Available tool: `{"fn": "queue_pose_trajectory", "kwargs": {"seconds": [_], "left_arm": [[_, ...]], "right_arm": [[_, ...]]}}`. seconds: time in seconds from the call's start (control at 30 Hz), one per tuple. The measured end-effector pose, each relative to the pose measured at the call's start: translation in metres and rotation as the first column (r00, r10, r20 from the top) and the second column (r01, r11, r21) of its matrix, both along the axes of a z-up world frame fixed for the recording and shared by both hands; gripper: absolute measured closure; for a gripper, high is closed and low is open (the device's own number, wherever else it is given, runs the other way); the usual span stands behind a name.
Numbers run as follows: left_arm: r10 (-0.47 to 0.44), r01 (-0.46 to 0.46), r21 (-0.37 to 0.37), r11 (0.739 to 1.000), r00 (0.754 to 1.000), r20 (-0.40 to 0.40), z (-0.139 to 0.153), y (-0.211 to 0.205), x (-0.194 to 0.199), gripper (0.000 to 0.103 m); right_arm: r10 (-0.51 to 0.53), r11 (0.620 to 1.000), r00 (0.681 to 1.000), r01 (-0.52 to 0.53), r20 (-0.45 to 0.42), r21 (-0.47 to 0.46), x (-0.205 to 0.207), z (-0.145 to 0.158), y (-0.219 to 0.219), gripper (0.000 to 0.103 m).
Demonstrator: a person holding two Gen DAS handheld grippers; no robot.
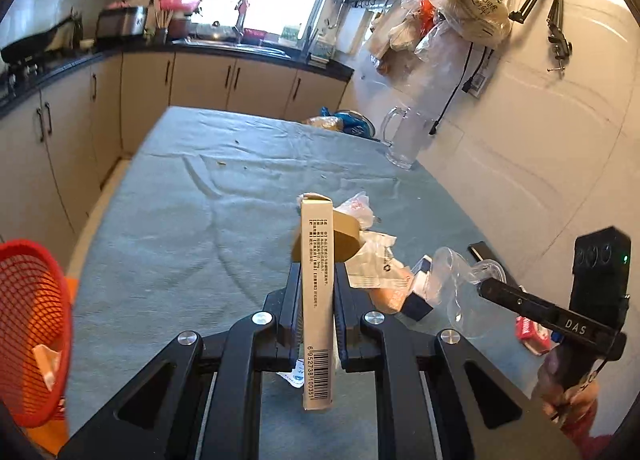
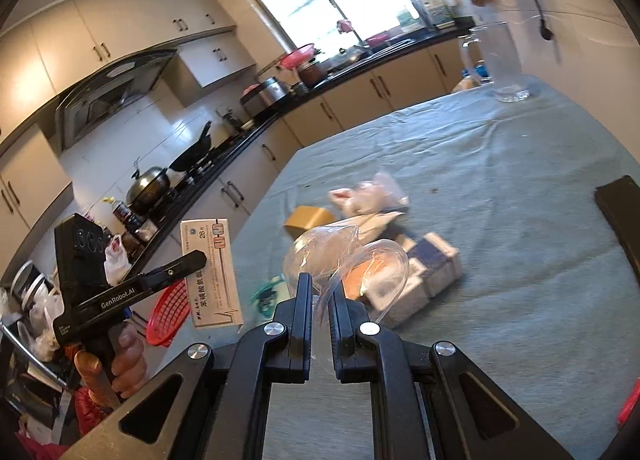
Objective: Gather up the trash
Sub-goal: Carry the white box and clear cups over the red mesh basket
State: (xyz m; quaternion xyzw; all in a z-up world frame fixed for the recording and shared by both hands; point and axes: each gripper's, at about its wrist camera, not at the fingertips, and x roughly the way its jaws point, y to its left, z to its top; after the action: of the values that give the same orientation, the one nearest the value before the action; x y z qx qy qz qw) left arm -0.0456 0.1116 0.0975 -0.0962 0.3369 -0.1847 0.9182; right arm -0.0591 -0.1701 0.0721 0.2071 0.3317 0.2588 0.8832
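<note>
My left gripper [image 1: 317,274] is shut on a slim white medicine box [image 1: 317,300], held upright above the table; it also shows in the right wrist view [image 2: 212,272]. My right gripper [image 2: 320,284] is shut on a clear plastic wrapper [image 2: 344,256], seen also in the left wrist view [image 1: 456,276]. A red mesh basket [image 1: 32,332] sits low at the left, off the table edge. On the grey-green cloth [image 1: 180,220] lie a brown cardboard roll [image 1: 340,236], white plastic bags [image 1: 372,256], an orange packet [image 1: 392,292] and a blue-white box [image 2: 432,264].
A glass mug [image 1: 404,140] stands at the far right of the table. A black flat object [image 2: 620,212] lies at the right edge. A red packet [image 1: 532,334] lies near my right gripper. Kitchen counters and stove run along the left and back.
</note>
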Motion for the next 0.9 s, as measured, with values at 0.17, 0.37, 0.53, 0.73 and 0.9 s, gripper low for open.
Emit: {"fn": "queue_pose_trajectory", "kwargs": {"seconds": [0.17, 0.37, 0.53, 0.73, 0.9], "left_arm": [[0.029, -0.029, 0.011, 1.0, 1.0, 0.01, 0.0, 0.015, -0.009, 0.09], [0.075, -0.075, 0.002, 0.997, 0.997, 0.021, 0.001, 0.038, -0.015, 0.09], [0.13, -0.13, 0.005, 0.991, 0.991, 0.043, 0.004, 0.062, -0.025, 0.09], [0.239, -0.241, 0.005, 0.971, 0.967, 0.084, 0.014, 0.113, -0.047, 0.09], [0.354, -0.355, -0.002, 0.935, 0.931, 0.094, 0.015, 0.166, -0.068, 0.09]], "right_arm": [[0.047, 0.999, 0.999, -0.047, -0.001, -0.011, 0.006, 0.002, 0.023, 0.094], [0.103, 0.994, 0.995, -0.102, 0.013, -0.034, 0.011, 0.012, 0.059, 0.094], [0.15, 0.988, 0.989, -0.149, 0.011, -0.044, 0.018, 0.018, 0.088, 0.094], [0.247, 0.968, 0.969, -0.247, -0.008, -0.044, 0.03, 0.023, 0.141, 0.094], [0.336, 0.941, 0.942, -0.337, -0.023, -0.039, 0.036, 0.024, 0.195, 0.094]]}}
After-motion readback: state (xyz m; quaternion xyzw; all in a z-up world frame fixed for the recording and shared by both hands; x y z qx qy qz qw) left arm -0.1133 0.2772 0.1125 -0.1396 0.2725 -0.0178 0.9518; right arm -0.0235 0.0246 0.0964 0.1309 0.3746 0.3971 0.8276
